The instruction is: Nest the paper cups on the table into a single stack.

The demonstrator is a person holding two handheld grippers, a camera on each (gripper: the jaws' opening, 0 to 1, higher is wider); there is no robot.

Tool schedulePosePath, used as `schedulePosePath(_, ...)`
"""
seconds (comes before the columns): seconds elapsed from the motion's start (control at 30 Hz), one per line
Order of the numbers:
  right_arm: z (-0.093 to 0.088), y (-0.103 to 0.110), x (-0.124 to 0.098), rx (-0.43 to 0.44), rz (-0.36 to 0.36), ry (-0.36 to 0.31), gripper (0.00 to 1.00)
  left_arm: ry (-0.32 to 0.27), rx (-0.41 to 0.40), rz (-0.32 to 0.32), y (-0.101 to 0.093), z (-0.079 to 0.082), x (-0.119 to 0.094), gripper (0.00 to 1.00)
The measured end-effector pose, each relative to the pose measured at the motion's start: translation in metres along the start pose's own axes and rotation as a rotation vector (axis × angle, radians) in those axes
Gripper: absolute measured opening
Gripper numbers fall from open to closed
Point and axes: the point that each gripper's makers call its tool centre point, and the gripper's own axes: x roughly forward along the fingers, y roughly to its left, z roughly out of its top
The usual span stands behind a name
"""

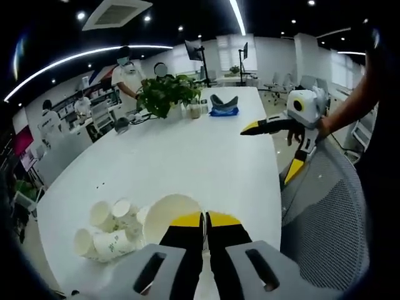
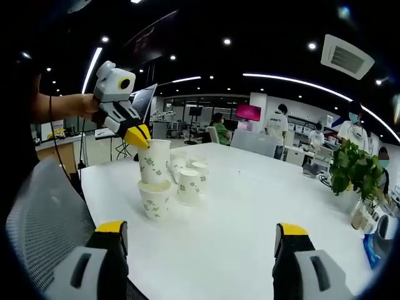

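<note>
The long white table (image 1: 187, 150) has a smooth, shiny top. Near one end sits a bunch of white paper cups with green print (image 2: 181, 178). Some cups stand up and some lie on their sides.

The left gripper (image 2: 140, 139), grey with yellow tips, is clamped on the rim of one white paper cup with green print held in the air (image 2: 154, 161). This held cup hangs just over another cup standing on the table. In the left gripper view the two yellow-and-black jaws are pressed close together, with the cup's round open mouth (image 1: 169, 215) right by them.

The right gripper (image 1: 281, 150) is off the table edge, over a grey mesh chair (image 1: 331, 219). Its jaws are spread wide apart and hold nothing.

At the far end of the table is a leafy green plant in a pot (image 1: 165, 94) and a blue and grey thing (image 1: 224, 106). The room is a big office with a dark ceiling and long bright strip lights (image 1: 237, 15). People in white tops (image 1: 128, 75) stand near desks at the back.
</note>
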Motion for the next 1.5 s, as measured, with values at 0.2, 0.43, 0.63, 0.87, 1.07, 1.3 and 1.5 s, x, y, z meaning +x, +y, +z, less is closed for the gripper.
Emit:
schedulePosePath(0.2,-0.001,-0.001,0.000,0.001,-0.007,0.000,0.99,0.029,-0.008,-0.019,-0.005,-0.010,0.012,0.00)
schedulePosePath(0.43,0.000,-0.002,-0.001,0.004,-0.013,-0.002,0.99,0.066,-0.005,-0.034,-0.009,-0.023,0.022,0.00)
schedulePosePath(0.63,0.000,-0.004,-0.002,0.007,-0.022,-0.005,0.98,0.086,-0.029,-0.048,-0.011,-0.033,0.030,0.00)
schedulePosePath(0.87,-0.001,-0.005,-0.002,0.007,-0.027,-0.001,0.98,0.107,-0.047,-0.062,-0.014,-0.041,0.038,0.00)
schedulePosePath(1.07,-0.001,-0.006,-0.002,0.007,-0.033,0.000,0.97,0.116,-0.078,-0.093,-0.018,-0.049,0.048,0.00)
schedulePosePath(1.3,0.001,-0.007,-0.002,0.013,-0.036,-0.008,0.97,0.133,-0.079,-0.110,-0.023,-0.056,0.056,0.00)
schedulePosePath(1.5,0.000,-0.007,-0.002,0.014,-0.034,-0.004,0.97,0.166,-0.041,-0.116,-0.029,-0.065,0.061,0.01)
